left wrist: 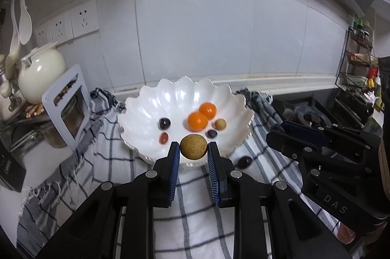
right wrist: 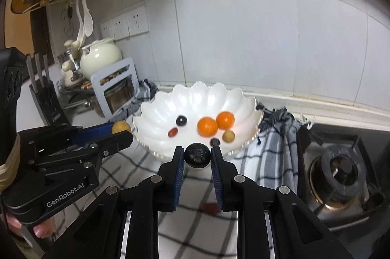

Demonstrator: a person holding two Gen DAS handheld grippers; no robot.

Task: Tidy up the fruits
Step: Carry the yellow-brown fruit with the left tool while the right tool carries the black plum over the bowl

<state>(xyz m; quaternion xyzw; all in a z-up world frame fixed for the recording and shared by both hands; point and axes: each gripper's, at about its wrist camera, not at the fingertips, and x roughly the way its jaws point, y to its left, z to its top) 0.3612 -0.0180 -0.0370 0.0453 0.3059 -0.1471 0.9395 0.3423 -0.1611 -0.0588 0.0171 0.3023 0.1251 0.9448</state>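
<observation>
Tan fruit [left wrist: 194,146] is clamped by left gripper [left wrist: 194,149], dark fruit [right wrist: 197,154] by right gripper [right wrist: 197,156]; scalloped bowl [left wrist: 146,98] lies just ahead, below both.

- Bowl [left wrist: 156,103]: glossy white, scalloped, looks like glazed ceramic
- Cloth [left wrist: 102,161]: woven checked fabric, frayed fringe
- Brown fruit [left wrist: 194,146]: matt, rough skin
- Oranges [left wrist: 198,120]: smooth, shiny peel
- Dark fruit [right wrist: 197,155]: wrinkled, slightly shiny
- Wall tiles [left wrist: 195,34]: smooth, glossy
</observation>
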